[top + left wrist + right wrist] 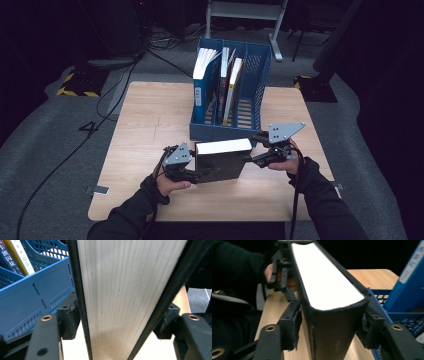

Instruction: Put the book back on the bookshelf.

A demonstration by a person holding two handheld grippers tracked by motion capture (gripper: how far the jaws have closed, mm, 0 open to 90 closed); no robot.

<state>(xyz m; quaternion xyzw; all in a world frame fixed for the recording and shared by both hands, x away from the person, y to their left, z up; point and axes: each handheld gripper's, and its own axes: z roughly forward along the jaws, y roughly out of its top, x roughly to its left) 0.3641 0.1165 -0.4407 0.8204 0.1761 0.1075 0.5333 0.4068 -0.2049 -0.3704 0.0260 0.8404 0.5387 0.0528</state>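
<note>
Presently: thick black book, upright on surface before blue file rack; left tool and right tool each clamp one end.

A light wooden table carries a blue file rack at its twelve o'clock edge and a thick black book, upright, toward six o'clock.

I can't read the tiny words on the books in the blue rack, thick book cut off at the top, its cover hidden from me
</note>
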